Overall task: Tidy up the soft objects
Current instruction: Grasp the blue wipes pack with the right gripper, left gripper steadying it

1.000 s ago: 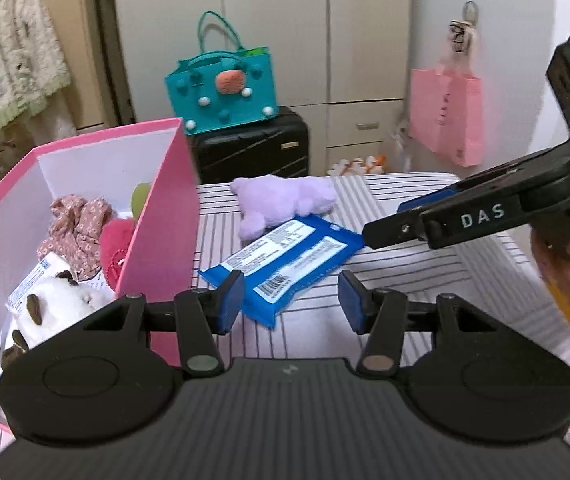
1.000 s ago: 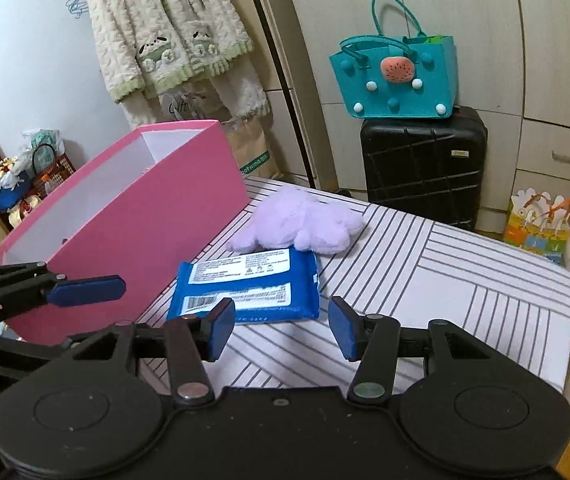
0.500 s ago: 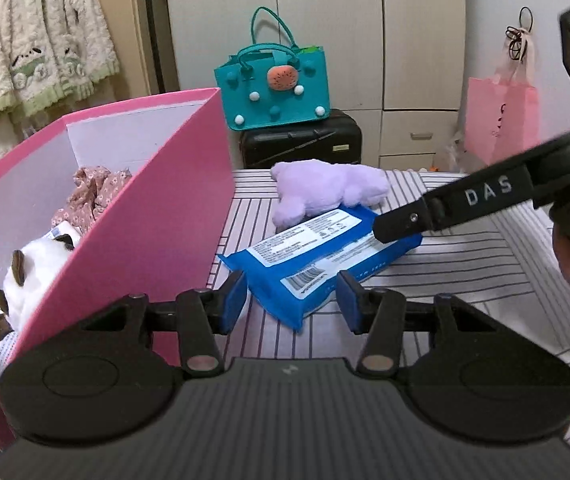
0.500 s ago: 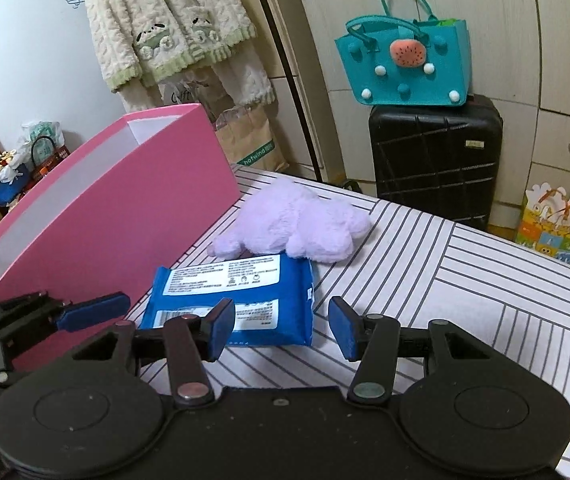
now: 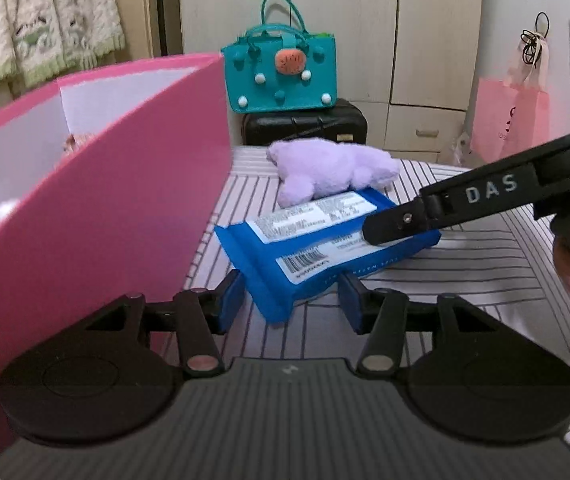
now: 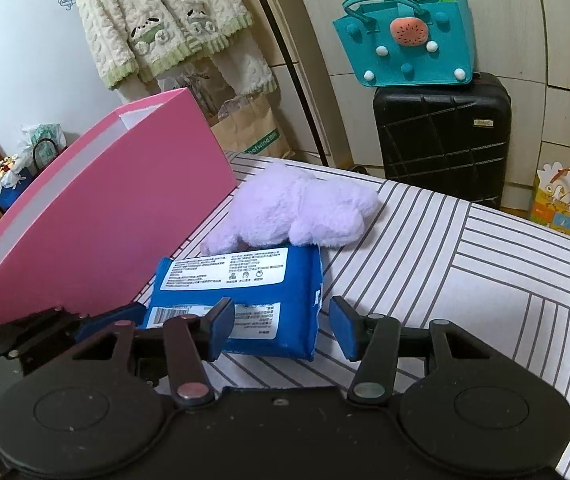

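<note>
Two grippers converge on one blue wipes pack [image 5: 325, 248], which lies flat on the striped tabletop [image 6: 465, 280]. The left gripper [image 5: 291, 300] has its jaws parted around the pack's near corner, pads not pressing it; the jaws have just been opening slightly, and nothing is held. The right gripper [image 6: 281, 328] is likewise parted and empty, its pads astride the pack's near edge. Risk one: both tools closing on the same soft pack may pull it in opposing directions or knock fingers together. Risk two: the slick film wrapper may slide out of a shallow corner pinch. Just beyond the pack, touching its far edge, lies the purple plush toy [image 6: 297, 208]; a dragged pack could shove it away. Left of both grippers stands the pink box [image 5: 97, 200]; a careless swing may strike its wall.
</note>
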